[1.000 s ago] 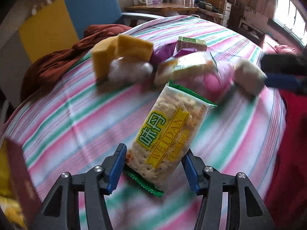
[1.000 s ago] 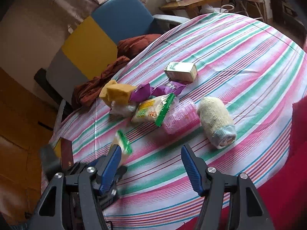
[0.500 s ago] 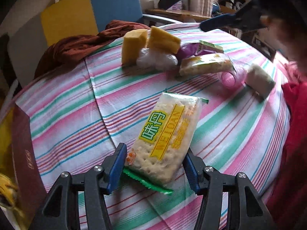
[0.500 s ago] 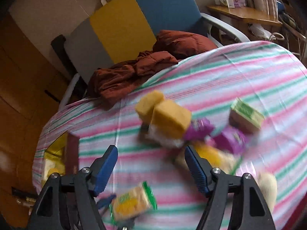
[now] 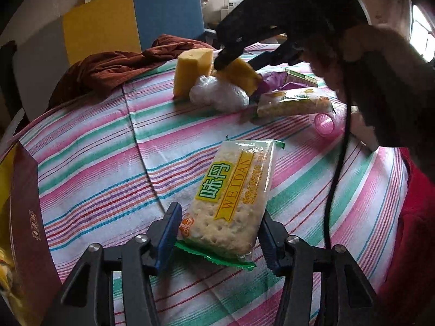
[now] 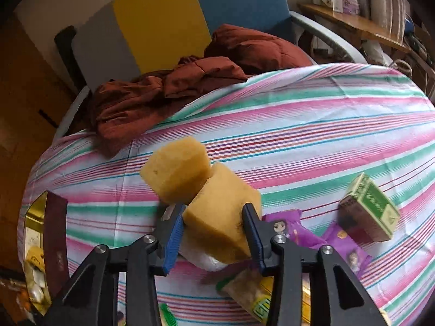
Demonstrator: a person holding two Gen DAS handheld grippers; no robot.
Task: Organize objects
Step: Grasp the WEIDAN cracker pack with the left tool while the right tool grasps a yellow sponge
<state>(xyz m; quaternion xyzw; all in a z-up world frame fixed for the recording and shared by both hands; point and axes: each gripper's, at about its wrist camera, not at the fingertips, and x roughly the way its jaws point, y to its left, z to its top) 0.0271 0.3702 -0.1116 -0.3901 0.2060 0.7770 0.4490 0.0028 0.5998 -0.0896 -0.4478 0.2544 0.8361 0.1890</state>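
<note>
The left hand-held gripper is grasping a packet of crackers by its lower end. Its blue pads are pressing on both sides of the packet, and its jaws have just been closing a little more on it. The packet is standing out in front of the gripper, tilted, above the striped cloth of the table.

The right hand-held gripper is grasping a yellow sponge. Its jaws have just been closing, and now both pads are squeezing the sides of this sponge. A second yellow sponge is touching the first one on its far side. Under them a crumpled clear plastic bag is lying on the cloth.

Near these sponges, in the right wrist view, purple wrappers and a small green box are lying on the table. In the left wrist view another cracker packet and a pink cup on its side are resting just beside the bag.

At the left edge of the table an open dark red box is standing with small packets inside. A brown cloth is lying over the far edge of the table, in front of a chair with a yellow and blue back.
</note>
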